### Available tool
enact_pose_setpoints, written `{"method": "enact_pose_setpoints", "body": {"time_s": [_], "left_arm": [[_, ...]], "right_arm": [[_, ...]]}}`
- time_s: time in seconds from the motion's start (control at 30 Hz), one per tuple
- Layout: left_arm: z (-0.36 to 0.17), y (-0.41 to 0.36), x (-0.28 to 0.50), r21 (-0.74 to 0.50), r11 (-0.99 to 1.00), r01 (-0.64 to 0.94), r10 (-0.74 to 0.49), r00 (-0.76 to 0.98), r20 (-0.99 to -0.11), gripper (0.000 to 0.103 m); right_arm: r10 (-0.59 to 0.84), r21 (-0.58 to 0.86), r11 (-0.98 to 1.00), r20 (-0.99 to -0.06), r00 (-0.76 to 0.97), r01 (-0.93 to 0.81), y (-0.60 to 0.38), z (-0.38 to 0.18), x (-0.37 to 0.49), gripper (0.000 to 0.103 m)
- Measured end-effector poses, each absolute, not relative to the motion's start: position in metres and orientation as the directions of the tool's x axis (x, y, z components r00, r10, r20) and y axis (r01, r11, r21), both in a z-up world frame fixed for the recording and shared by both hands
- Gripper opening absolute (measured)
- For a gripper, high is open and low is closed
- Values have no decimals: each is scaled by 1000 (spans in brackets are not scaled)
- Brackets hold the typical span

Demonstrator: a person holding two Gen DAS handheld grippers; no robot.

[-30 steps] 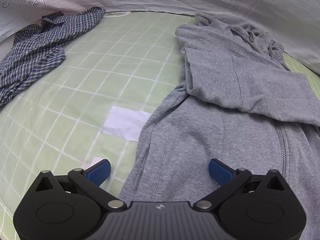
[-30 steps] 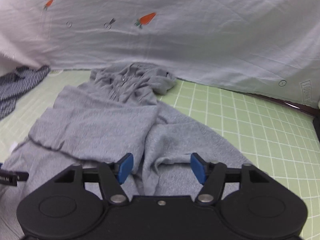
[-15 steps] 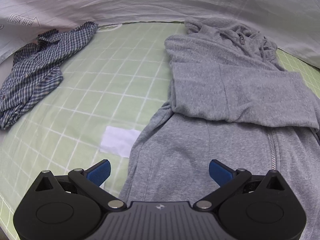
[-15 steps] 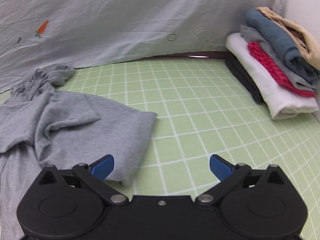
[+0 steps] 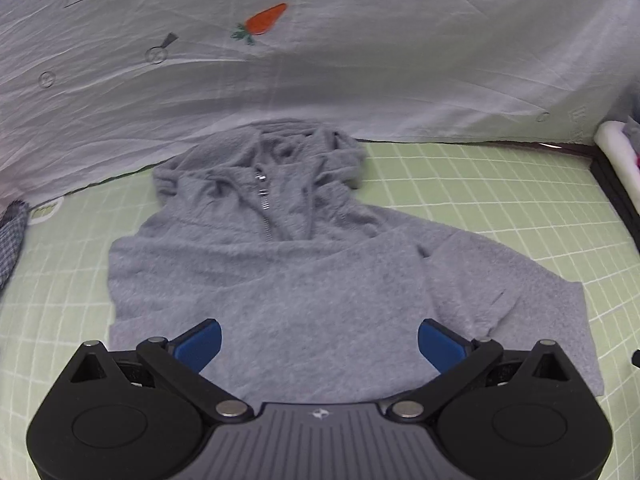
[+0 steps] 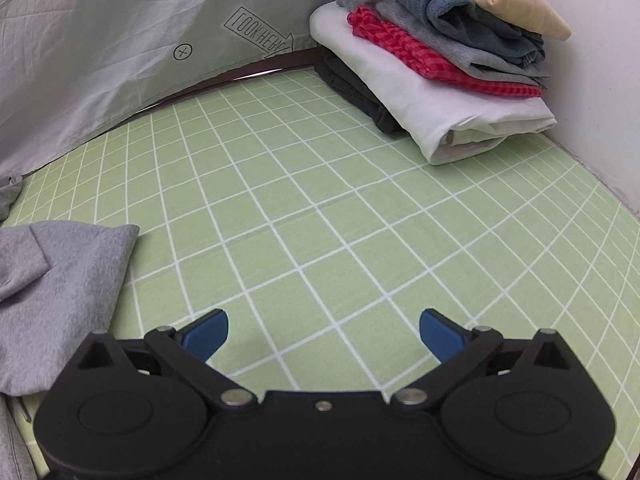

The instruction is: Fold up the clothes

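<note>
At the far left edge of the left wrist view a checked shirt (image 5: 10, 240) just shows on the green gridded sheet (image 5: 480, 184). In the middle lies the grey hoodie (image 5: 288, 280), front up, sleeves folded across the chest. The left gripper (image 5: 319, 343) hangs over its lower body, jaws wide and holding nothing. The right gripper (image 6: 324, 330) is also spread wide and empty, over bare sheet just right of the hoodie's folded edge (image 6: 60, 280); further right stands a stack of folded clothes (image 6: 432, 72).

The risk, as I judge it: a one-sided pinch could drag the soft fleece and pull the folded sleeves loose (they are only laid on).

The hoodie's long axis runs away from the left camera, hood (image 5: 304, 148) towards the white backdrop (image 5: 360, 60), hem nearest the gripper.
</note>
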State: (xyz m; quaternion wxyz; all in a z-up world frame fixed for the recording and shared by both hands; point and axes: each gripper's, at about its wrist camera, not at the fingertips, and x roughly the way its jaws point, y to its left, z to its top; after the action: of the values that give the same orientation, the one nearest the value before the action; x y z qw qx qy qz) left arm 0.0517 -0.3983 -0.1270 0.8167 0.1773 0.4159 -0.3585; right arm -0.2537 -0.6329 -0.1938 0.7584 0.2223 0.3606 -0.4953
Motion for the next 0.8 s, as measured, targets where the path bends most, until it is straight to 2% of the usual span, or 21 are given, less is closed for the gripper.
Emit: {"method": "enact_pose_setpoints", "body": {"time_s": [0.1, 0.17, 0.3, 0.37, 0.4, 0.47, 0.7, 0.77, 0.8], "left_arm": [[-134, -431, 45, -31, 594, 804, -486, 327, -810, 99], [-139, -448, 39, -46, 549, 834, -504, 286, -815, 91], [-149, -475, 24, -62, 425, 903, -536, 196, -821, 69], [-155, -485, 16, -50, 348, 936, -535, 154, -831, 52], [-160, -489, 14, -52, 326, 944, -528, 136, -838, 47], [-169, -496, 11, -55, 282, 958, -512, 102, -853, 29], [-187, -506, 11, -18, 273, 962, -489, 122, -864, 27], [-187, -507, 13, -17, 294, 956, -490, 135, -861, 11], [-184, -506, 14, -29, 306, 952, -498, 134, -857, 11]], "right_arm": [[-588, -35, 388, -779, 218, 921, -647, -201, -253, 103], [-587, -34, 363, -784, 201, 931, -658, -204, -253, 103], [-603, -23, 298, -780, 170, 954, -674, -205, -256, 103], [-606, -17, 279, -779, 163, 960, -678, -205, -257, 103], [-606, -12, 276, -778, 164, 961, -679, -206, -258, 103], [-608, -5, 276, -775, 171, 961, -680, -207, -259, 103], [-617, -6, 271, -769, 169, 963, -679, -208, -258, 103], [-615, -8, 271, -771, 167, 963, -680, -207, -257, 103], [-611, -7, 273, -773, 168, 962, -680, -207, -257, 103]]}}
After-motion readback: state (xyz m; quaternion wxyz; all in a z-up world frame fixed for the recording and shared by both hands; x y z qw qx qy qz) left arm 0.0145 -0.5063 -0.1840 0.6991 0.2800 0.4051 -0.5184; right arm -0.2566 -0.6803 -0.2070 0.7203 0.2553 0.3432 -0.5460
